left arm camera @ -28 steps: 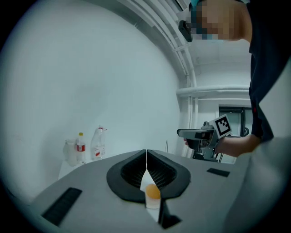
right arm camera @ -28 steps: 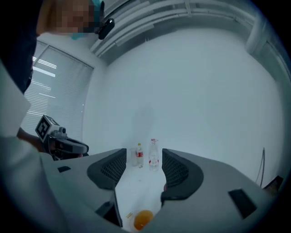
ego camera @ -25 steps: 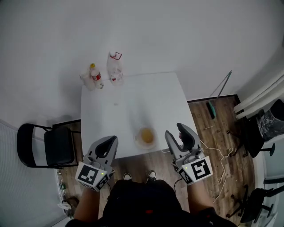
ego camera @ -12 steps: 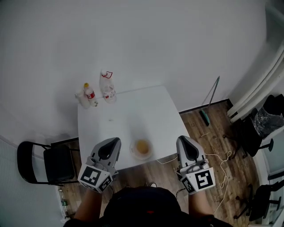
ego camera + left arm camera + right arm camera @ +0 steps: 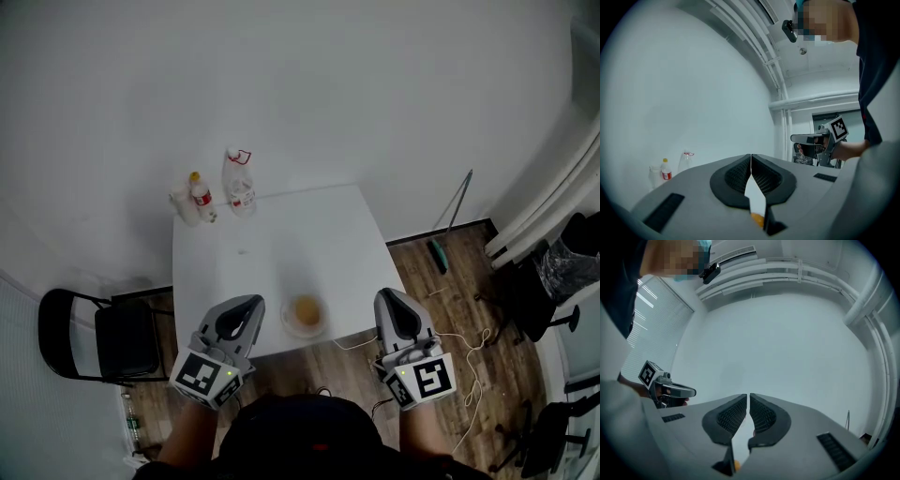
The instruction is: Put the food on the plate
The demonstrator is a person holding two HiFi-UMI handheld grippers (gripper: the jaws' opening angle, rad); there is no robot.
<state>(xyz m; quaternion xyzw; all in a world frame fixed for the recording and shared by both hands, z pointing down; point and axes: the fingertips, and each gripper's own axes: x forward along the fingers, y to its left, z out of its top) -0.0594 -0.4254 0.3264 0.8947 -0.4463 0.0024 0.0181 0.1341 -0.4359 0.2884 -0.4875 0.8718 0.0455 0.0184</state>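
Left gripper (image 5: 249,304) and right gripper (image 5: 387,296) hover closed and empty flanking the desk's (image 5: 281,239) plate (image 5: 287,322), its orange food (image 5: 307,309) seemingly already served.

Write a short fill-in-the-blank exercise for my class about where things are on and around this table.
1. The left gripper and right gripper both have their jaws ___.
2. In the head view, the food lies on the plate, between the two ___.
3. The bottles stand at the table's far ___ corner.
4. The chair beside the table is coloured ___.

Missing words: shut; grippers; left; black.
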